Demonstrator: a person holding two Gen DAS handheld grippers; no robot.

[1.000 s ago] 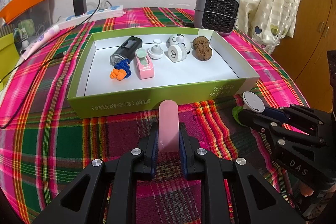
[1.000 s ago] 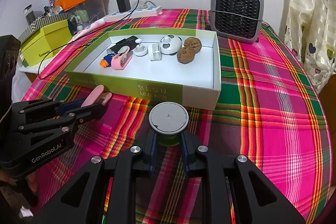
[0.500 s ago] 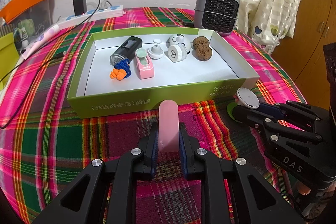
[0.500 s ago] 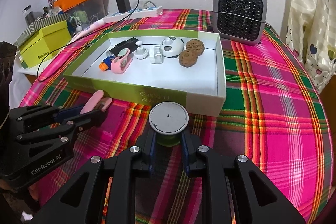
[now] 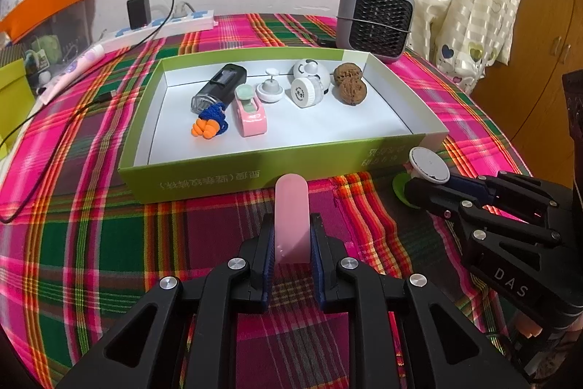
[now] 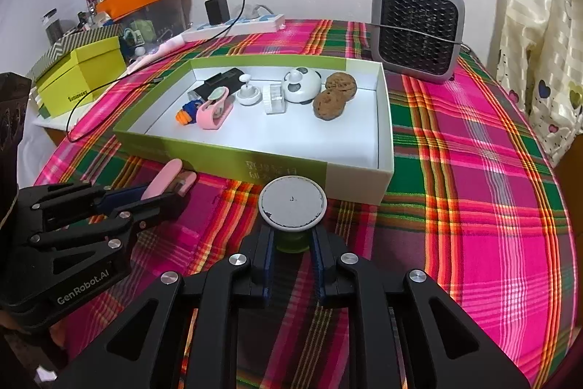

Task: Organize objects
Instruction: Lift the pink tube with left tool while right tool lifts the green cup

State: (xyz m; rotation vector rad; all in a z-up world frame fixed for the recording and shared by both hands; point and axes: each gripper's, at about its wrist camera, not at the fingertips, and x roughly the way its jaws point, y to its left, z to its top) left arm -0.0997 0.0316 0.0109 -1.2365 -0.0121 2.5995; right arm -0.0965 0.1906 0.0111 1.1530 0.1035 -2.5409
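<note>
A green-sided white tray (image 5: 226,174) (image 6: 233,159) stands on the plaid table and holds a black device, an orange and blue toy, a pink tape dispenser (image 5: 249,112), white round pieces and two walnuts (image 5: 348,81). My left gripper (image 5: 291,236) is shut on a pink rounded bar (image 5: 291,210) just in front of the tray's near wall; it also shows in the right wrist view (image 6: 162,179). My right gripper (image 6: 291,243) is shut on a green-based piece with a white round top (image 6: 292,203) (image 5: 428,164) near the tray's front right corner.
A grey heater (image 6: 417,28) stands behind the tray at the right. A white power strip (image 5: 164,24) with a black charger and cable lies at the back left. A yellow-green box (image 6: 80,75) sits off the table's left edge.
My right gripper has moved forward and up with the white-topped piece, closer to the tray's front right corner. My left gripper has stayed put with the pink bar.
</note>
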